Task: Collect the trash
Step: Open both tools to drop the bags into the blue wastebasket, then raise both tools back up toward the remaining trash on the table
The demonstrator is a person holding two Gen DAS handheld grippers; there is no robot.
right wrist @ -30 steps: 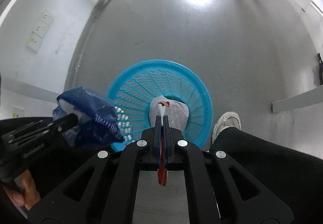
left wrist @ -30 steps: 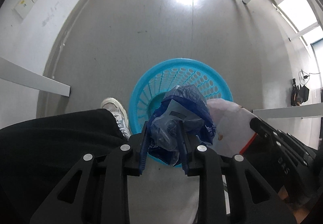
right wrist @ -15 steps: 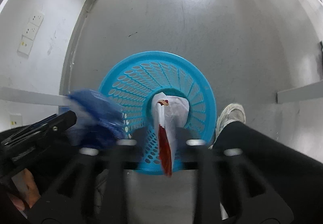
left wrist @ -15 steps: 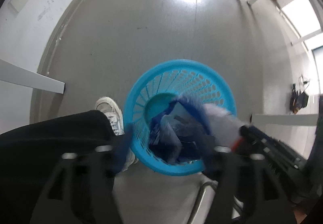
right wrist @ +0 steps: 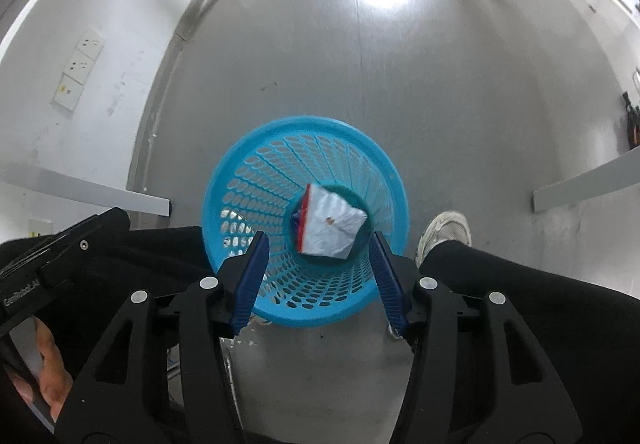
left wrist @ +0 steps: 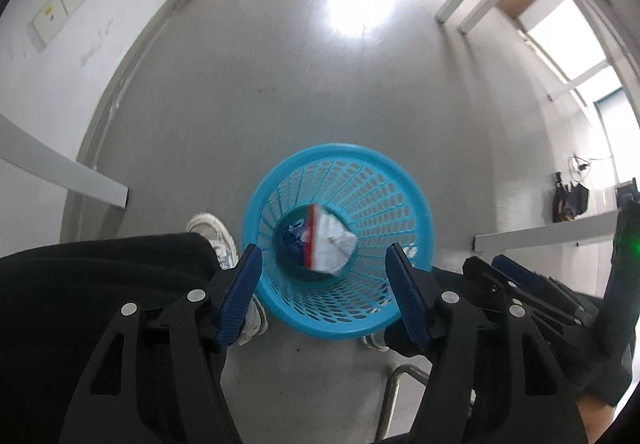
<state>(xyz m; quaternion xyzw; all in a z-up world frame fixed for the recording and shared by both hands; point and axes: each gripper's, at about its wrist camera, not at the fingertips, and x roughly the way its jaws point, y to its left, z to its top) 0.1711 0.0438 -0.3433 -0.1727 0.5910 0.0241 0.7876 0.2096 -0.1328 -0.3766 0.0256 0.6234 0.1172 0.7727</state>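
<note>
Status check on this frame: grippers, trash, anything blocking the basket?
Left gripper open, empty. Right gripper open, empty. White wrapper and blue bag lie at the bottom of the blue basket. Nothing blocks the basket's mouth.

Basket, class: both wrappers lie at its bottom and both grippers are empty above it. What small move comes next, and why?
Probably lift both grippers clear. The white wrapper and blue wrapper lie inside the basket; the left gripper and right gripper stand open, holding nothing.
</note>
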